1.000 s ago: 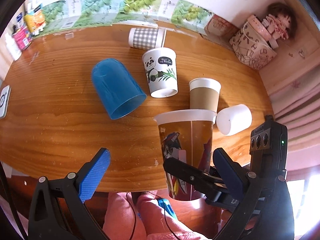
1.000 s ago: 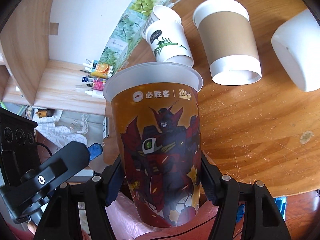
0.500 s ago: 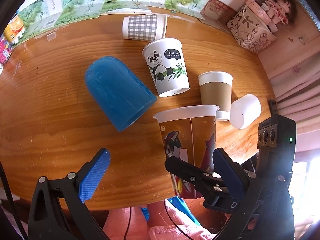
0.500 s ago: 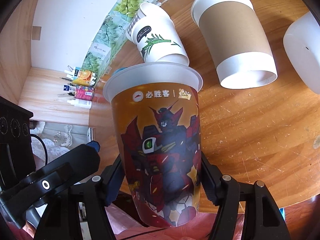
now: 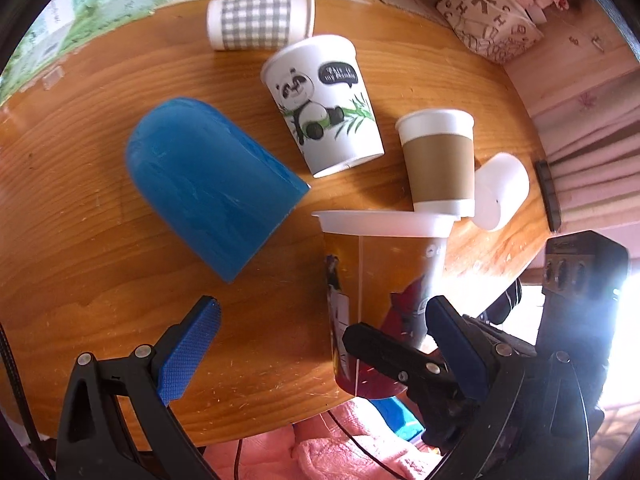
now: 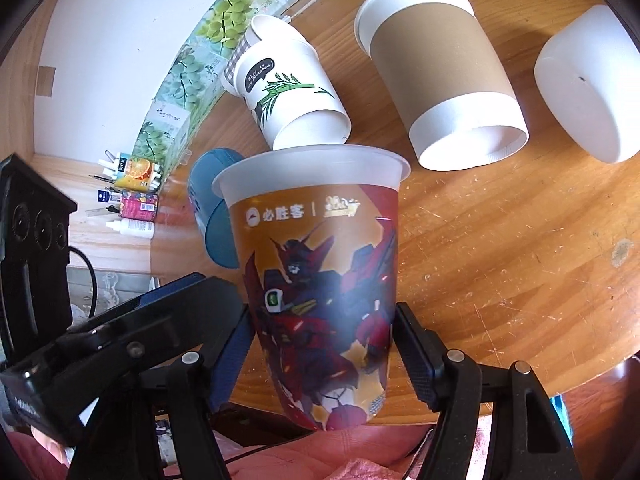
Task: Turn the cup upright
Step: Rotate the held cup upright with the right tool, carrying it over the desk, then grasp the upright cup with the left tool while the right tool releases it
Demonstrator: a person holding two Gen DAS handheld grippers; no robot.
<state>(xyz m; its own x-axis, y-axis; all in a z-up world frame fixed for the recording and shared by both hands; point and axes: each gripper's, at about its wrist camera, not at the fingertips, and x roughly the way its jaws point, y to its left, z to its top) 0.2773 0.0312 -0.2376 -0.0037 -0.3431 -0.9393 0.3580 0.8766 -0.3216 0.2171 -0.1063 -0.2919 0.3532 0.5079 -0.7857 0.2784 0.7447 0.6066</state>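
My right gripper [image 6: 324, 344] is shut on an orange robot-print plastic cup [image 6: 320, 264], held rim up above the near edge of the wooden table [image 6: 520, 260]. The same cup [image 5: 380, 280] shows in the left wrist view, with the right gripper's black arm [image 5: 400, 356] clamped on it. My left gripper [image 5: 320, 344] is open and empty, hovering over the table's near edge, left of that cup. A blue cup [image 5: 208, 188] stands upside down just beyond the left gripper.
A panda cup [image 5: 324, 104], a brown-sleeved paper cup [image 5: 438, 164] and a white cup [image 5: 500, 192] stand mouth down. A checked cup [image 5: 256, 20] lies on its side at the back. A patterned box [image 5: 492, 28] sits far right. Pink cloth [image 5: 340, 448] lies below the table edge.
Both grippers have moved forward over the table; the cups appear larger and closer. The robot-print cup stays clamped in the right gripper and has tilted slightly.
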